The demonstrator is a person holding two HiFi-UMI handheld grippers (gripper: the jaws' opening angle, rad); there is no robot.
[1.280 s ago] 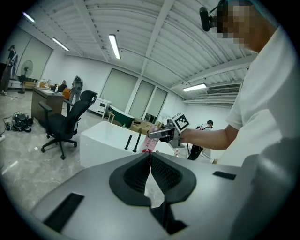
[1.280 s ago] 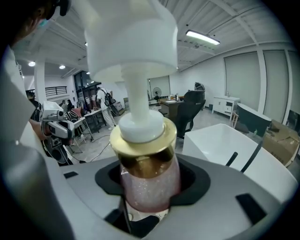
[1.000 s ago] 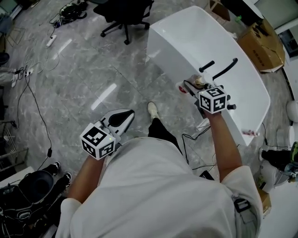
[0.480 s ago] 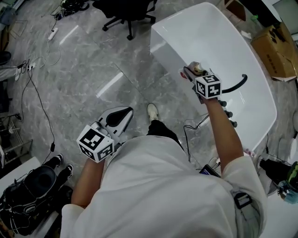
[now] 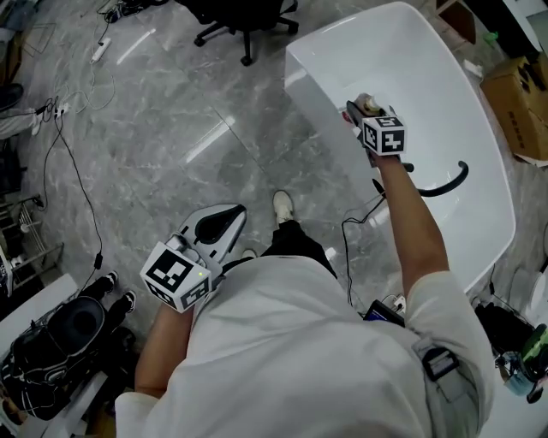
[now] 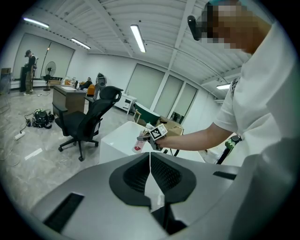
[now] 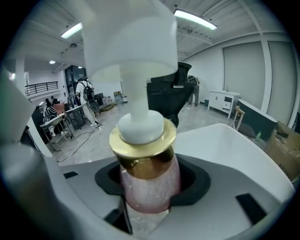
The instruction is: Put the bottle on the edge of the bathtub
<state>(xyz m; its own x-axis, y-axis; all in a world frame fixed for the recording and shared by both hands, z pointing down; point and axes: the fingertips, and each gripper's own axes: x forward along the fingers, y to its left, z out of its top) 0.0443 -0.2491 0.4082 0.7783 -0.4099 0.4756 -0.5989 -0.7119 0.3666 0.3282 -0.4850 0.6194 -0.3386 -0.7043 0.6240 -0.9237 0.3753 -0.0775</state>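
Observation:
A pink glittery pump bottle (image 7: 149,183) with a gold collar and a white pump head stands between the jaws of my right gripper (image 7: 149,190), which is shut on its body. In the head view the right gripper (image 5: 363,115) holds the bottle (image 5: 367,104) over the near rim of the white bathtub (image 5: 318,81), at arm's length. The left gripper view shows the same bottle (image 6: 138,146) above the bathtub (image 6: 117,140). My left gripper (image 5: 219,224) hangs low at my left side over the floor, its jaws shut and holding nothing (image 6: 150,159).
A black office chair (image 5: 248,17) stands on the marble floor beyond the tub's far end. A black curved fitting (image 5: 447,185) lies inside the tub. A cardboard box (image 5: 522,107) sits at the right, cables (image 5: 68,154) at the left, dark bags (image 5: 60,338) at the lower left.
My right gripper has carried the bottle forward along the tub's near rim, away from my body. The left gripper has stayed low at my side.

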